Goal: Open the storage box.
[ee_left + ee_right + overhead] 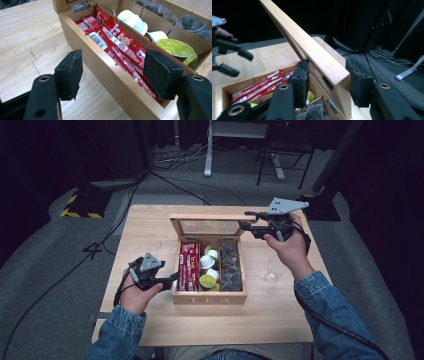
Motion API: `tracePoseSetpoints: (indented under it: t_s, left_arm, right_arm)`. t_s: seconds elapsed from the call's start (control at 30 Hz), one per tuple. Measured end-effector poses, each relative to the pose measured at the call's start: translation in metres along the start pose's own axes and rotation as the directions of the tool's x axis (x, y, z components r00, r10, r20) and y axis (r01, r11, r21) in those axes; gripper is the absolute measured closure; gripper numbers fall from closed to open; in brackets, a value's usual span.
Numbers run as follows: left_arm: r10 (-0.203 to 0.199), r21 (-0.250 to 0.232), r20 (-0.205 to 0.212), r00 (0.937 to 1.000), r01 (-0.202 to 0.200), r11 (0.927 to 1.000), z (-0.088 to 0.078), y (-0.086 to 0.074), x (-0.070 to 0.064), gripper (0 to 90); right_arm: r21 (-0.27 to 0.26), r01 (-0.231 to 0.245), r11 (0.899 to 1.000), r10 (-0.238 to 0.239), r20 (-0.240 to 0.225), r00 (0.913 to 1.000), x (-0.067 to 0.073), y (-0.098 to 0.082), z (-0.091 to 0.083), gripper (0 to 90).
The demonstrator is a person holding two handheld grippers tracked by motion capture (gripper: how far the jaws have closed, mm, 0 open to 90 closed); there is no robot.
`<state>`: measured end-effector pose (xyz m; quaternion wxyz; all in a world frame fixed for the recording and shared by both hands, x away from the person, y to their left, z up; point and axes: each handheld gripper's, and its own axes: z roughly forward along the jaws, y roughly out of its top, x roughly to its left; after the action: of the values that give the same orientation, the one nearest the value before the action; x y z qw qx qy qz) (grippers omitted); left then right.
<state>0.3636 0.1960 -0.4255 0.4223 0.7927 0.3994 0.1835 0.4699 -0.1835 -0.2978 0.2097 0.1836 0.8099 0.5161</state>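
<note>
A: Box location?

B: Wooden tea box (210,297) centre of the high view, on the table (150,227). Lid (210,217) stands raised at its far edge.

A: Right gripper?

B: Right gripper (247,227) upper right of centre, jaws on either side of the lid's corner; in the right gripper view that corner (332,72) sits between the pads, grasped.

A: Left?

B: Left gripper (172,277) at the box's left wall, released, jaws straddling the wall over the red packets (117,47), nothing pinched.

A: Other contents?

B: White and green pods (209,270) middle compartment, dark tea bags (231,262) right one.
</note>
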Motion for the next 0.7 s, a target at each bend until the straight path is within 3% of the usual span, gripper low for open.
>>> tracePoseSetpoints:
  t_s: [0.7]
  left_arm:
    - [-0.039,-0.002,-0.041,0.9984,0.039,0.9992,-0.027,-0.026,0.005,32.1]
  right_arm:
    - [-0.043,-0.047,0.998,0.05,0.069,0.9964,-0.038,0.017,0.024,54.6]
